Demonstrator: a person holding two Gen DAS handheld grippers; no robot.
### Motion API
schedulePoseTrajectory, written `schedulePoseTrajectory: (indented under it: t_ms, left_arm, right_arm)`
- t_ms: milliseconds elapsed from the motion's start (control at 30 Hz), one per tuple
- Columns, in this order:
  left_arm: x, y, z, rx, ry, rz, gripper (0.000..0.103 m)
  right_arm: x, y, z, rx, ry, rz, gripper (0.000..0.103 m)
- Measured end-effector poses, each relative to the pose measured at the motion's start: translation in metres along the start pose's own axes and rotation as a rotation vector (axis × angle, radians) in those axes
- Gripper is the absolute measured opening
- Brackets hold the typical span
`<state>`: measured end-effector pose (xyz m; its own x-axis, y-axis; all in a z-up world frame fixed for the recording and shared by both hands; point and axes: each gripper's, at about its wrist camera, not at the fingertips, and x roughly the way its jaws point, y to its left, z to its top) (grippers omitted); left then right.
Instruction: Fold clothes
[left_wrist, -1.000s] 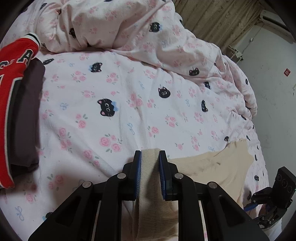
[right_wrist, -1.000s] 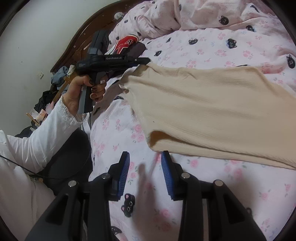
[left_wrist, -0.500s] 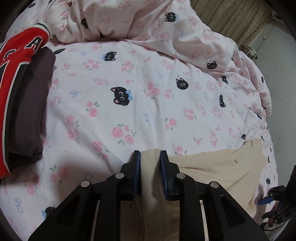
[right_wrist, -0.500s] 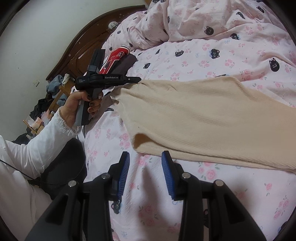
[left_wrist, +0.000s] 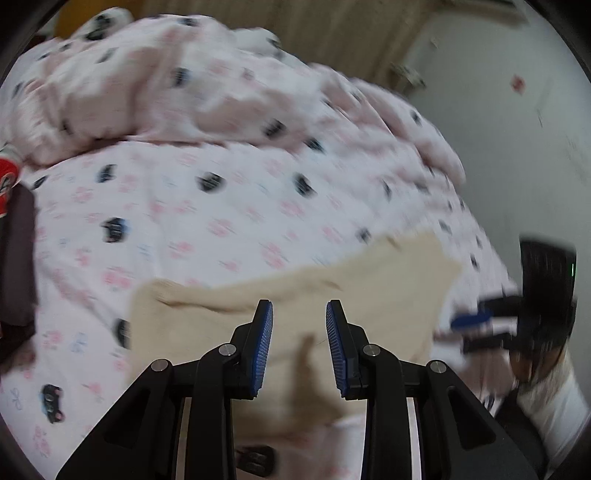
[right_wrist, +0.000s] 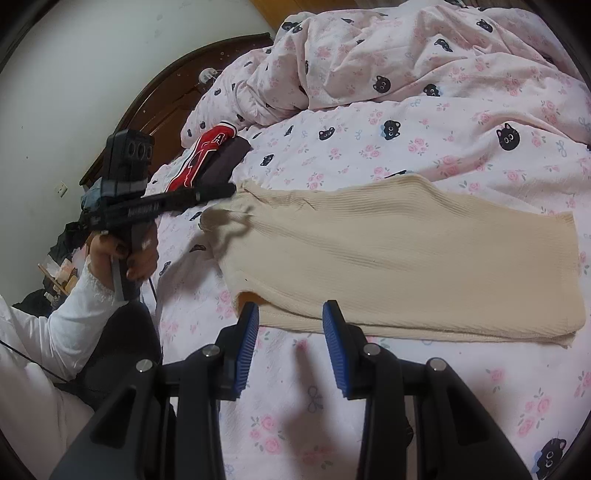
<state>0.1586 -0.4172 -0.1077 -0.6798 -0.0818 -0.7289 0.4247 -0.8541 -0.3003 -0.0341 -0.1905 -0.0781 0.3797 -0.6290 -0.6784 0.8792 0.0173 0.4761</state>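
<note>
A cream ribbed knit garment (right_wrist: 402, 254) lies flat on the pink floral bed sheet (right_wrist: 369, 147); it also shows blurred in the left wrist view (left_wrist: 303, 295). My left gripper (left_wrist: 299, 339) is open and empty, held just above the garment's left end. It shows from the side in the right wrist view (right_wrist: 221, 192), tips just off the garment's corner. My right gripper (right_wrist: 290, 339) is open and empty, its tips at the garment's near edge.
A folded pile of a red lettered top (right_wrist: 201, 155) and a dark garment (right_wrist: 229, 157) lies at the sheet's far left. A bunched duvet (right_wrist: 406, 51) covers the back. A dark wooden headboard (right_wrist: 166, 96) stands behind the pile.
My left gripper has opened and let go of the cream garment, which now lies flat. The left view swung right and is blurred. My right gripper moved closer to the garment's near edge.
</note>
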Motion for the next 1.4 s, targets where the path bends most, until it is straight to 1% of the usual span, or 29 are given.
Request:
schedulePoseTrajectory:
  t_ms: [167,300,367,433,633,700,800,900,1033,1167,1300,1400]
  left_arm:
    - [0.018,-0.042,-0.018,0.108,0.075,-0.034,0.026]
    - [0.027,-0.061,-0.031,0.183,0.131,-0.06,0.026]
    - [0.034,-0.067,-0.039,0.216,0.166,-0.057,0.026]
    - [0.039,-0.071,-0.046,0.242,0.184,-0.041,0.026]
    - [0.035,-0.078,-0.051,0.282,0.194,-0.047,0.026]
    - [0.032,-0.078,-0.049,0.29,0.183,-0.043,0.026]
    - [0.024,-0.079,-0.041,0.274,0.13,-0.046,0.026]
    - [0.02,-0.081,-0.033,0.264,0.07,-0.034,0.026]
    - [0.03,-0.081,-0.029,0.247,0.061,-0.009,0.026]
    - [0.044,-0.087,-0.032,0.256,0.087,-0.002,0.026]
    - [0.051,-0.098,-0.043,0.317,0.112,0.015,0.026]
    - [0.052,-0.101,-0.047,0.325,0.125,-0.026,0.026]
  right_arm:
    - [0.003,0.002,0.0,-0.013,0.011,-0.005,0.038]
    - [0.0,0.002,0.0,-0.01,0.005,-0.012,0.038]
    - [-0.003,-0.001,-0.001,-0.003,-0.002,-0.022,0.04]
    - [-0.006,-0.004,0.0,0.003,-0.009,-0.034,0.041]
    - [-0.019,-0.025,0.001,0.067,-0.039,-0.089,0.041]
    - [-0.023,-0.035,0.002,0.099,-0.054,-0.113,0.041]
    - [-0.031,-0.051,0.002,0.151,-0.083,-0.149,0.041]
    - [-0.041,-0.065,0.002,0.2,-0.127,-0.175,0.041]
    - [-0.049,-0.075,0.002,0.234,-0.176,-0.194,0.042]
    - [-0.047,-0.077,0.003,0.235,-0.172,-0.179,0.042]
    - [-0.039,-0.069,0.003,0.199,-0.134,-0.155,0.043]
    - [-0.035,-0.065,0.003,0.185,-0.115,-0.156,0.043]
